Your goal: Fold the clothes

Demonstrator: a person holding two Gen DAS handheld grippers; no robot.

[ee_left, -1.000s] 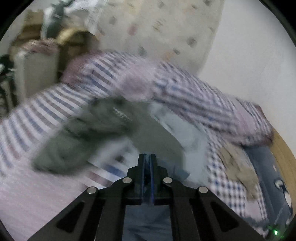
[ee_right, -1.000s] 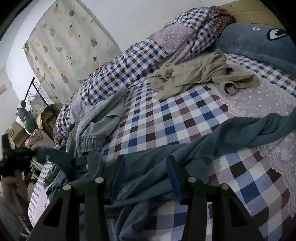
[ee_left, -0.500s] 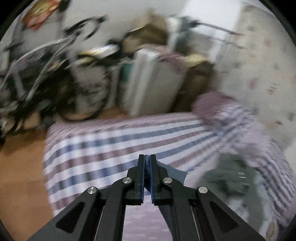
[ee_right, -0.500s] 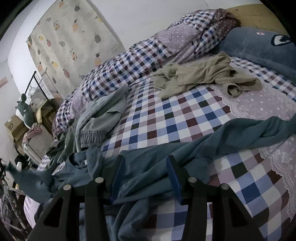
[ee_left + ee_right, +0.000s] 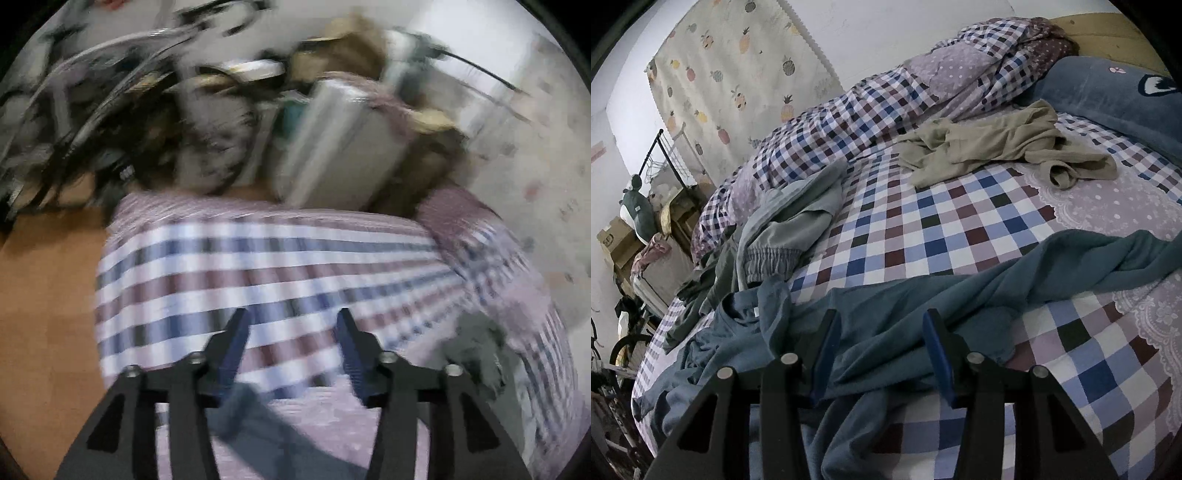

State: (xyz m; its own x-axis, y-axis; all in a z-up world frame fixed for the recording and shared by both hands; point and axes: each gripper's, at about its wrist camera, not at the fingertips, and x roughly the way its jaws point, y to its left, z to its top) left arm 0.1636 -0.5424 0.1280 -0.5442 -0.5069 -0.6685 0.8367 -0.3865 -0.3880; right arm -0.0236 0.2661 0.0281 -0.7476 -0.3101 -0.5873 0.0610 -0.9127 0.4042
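Teal shirt [image 5: 923,332] lying crumpled across lower frame on checked bed [image 5: 923,229], likely being spread for folding. Left gripper [image 5: 290,347] jaws opening, cloth edge dropping below them. Right gripper [image 5: 877,350] jaws standing apart over shirt, pads not pressing fabric.

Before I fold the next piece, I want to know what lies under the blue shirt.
Under the blue shirt the checked sheet shows around its edges. Whether anything else lies beneath it cannot be seen; the cloth covers it.
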